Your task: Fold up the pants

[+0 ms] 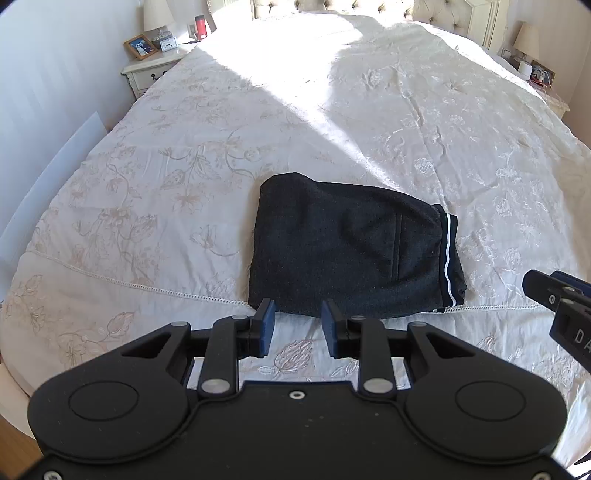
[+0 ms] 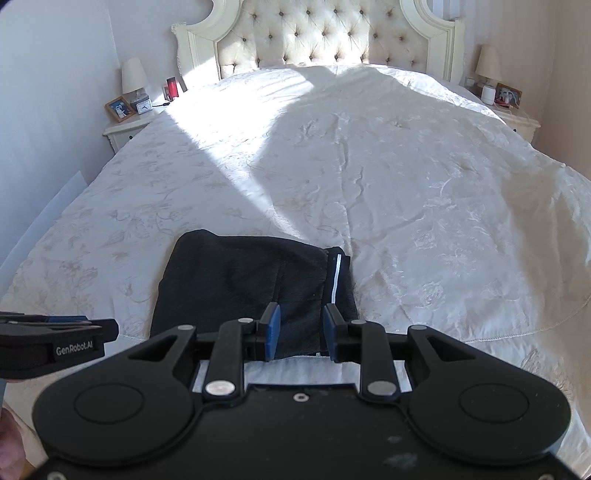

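The pants (image 1: 351,251) are lying folded into a compact dark grey rectangle near the foot edge of the bed (image 1: 369,110), on a cream bedspread embroidered with flowers. Their waistband (image 1: 448,258), navy with a thin white stripe, is sitting at the right end of the bundle, and a pocket seam is showing on the top layer. The near edge of the pants is resting along the bedspread's lace seam.

The left gripper (image 1: 298,326) is hovering just in front of the pants' near edge, its blue-padded fingers (image 1: 267,325) spread apart with nothing between them; the bedspread is showing through the gap. The right gripper (image 2: 301,330) is hanging over the near right part of the bundle, close to the waistband (image 2: 338,280), its jaws likewise standing apart and holding no cloth. Whether either one is touching the fabric cannot be told from these views.

Each gripper is appearing at the edge of the other's camera: the right one at the right margin of the left wrist view, the left one at the left margin of the right wrist view.

Sunlight is falling in a broad band across the upper bed. A tufted headboard (image 2: 325,33) is standing at the far end, with a nightstand (image 2: 125,129) on either side carrying a lamp (image 2: 133,79) and a framed photo (image 2: 119,108).
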Motion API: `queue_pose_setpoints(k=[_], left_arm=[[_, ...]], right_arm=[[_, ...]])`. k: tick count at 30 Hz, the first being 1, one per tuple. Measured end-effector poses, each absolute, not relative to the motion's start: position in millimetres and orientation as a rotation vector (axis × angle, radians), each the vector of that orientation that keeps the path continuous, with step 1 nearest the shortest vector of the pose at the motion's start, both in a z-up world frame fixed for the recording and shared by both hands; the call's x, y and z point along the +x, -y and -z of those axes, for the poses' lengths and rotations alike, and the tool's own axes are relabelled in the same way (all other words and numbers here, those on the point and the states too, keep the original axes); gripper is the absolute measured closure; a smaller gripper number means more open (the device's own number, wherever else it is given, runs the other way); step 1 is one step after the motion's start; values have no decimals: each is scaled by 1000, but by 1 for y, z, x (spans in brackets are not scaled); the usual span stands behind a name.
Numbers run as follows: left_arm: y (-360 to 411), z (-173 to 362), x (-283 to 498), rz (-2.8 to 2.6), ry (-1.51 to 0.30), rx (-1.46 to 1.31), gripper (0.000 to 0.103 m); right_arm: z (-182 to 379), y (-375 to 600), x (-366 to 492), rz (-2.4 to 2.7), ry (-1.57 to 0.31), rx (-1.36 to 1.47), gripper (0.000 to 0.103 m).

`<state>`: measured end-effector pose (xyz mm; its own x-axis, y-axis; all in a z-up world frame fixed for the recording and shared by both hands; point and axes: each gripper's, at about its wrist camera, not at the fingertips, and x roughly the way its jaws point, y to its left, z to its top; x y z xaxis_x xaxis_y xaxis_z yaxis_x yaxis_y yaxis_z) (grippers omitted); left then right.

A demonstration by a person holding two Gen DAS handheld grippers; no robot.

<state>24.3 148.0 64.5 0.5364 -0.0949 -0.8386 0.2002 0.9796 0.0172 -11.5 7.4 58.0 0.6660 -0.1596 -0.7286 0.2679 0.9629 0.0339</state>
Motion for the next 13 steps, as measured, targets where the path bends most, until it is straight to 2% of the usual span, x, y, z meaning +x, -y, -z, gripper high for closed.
queue_pose_setpoints(k=[13], left_arm=[[-148, -63, 27, 180, -979, 126, 64]], right_arm=[[-56, -10, -8, 247, -810, 151, 75]])
